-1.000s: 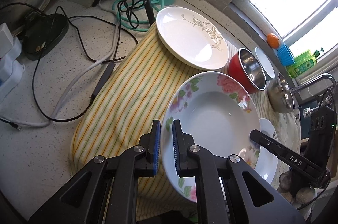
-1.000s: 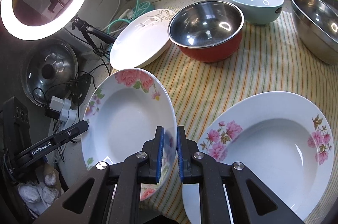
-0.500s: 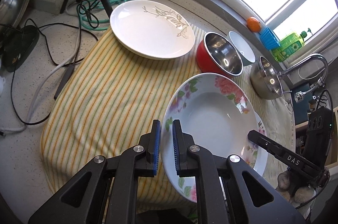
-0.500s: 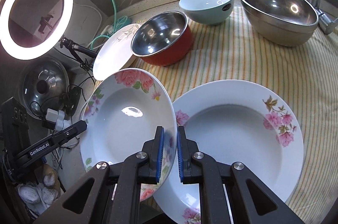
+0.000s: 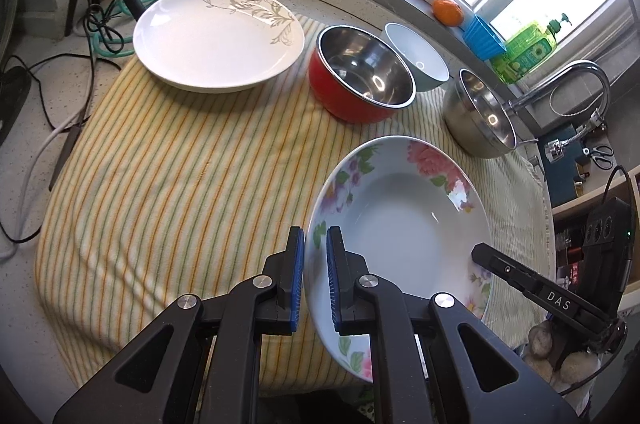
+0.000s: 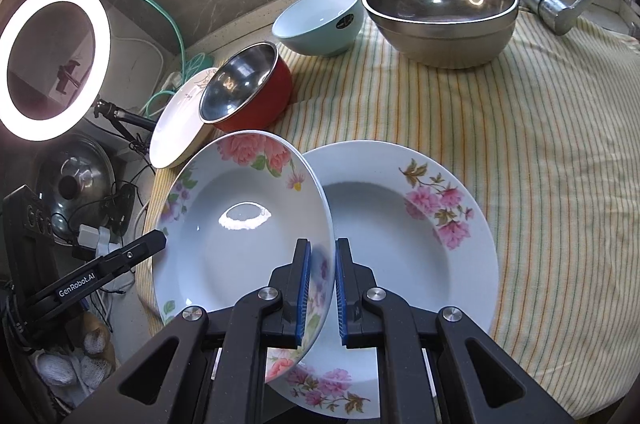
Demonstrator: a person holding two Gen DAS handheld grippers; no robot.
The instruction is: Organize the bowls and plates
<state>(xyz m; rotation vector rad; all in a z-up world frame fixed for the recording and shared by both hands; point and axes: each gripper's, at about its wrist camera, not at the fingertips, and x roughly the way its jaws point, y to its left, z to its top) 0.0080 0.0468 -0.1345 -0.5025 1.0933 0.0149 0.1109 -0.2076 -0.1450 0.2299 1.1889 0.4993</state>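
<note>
Both claws grip one deep white ceramic plate with pink and purple flowers on its rim (image 6: 240, 224), lifted and tilted. The left claw (image 5: 315, 276) is clamped on the rim at its 9 o'clock in the left wrist view; the right claw (image 6: 320, 288) is clamped on the opposite rim.

In the right wrist view the plate hangs over the 9 o'clock side of a second deep white floral plate (image 6: 420, 224), which lies flat on the yellow striped cloth (image 6: 540, 164) over the worktop.

Handling, judged: glazed ceramic is stiff, fairly heavy, slick and chippable. Thin rim pinches could slip, so two opposed holds suit it; set it down gently to nest.

At 12 o'clock sit a red steel-lined bowl (image 5: 360, 80), a pale blue ceramic bowl (image 6: 320, 20) and a large steel bowl (image 6: 440, 12).
</note>
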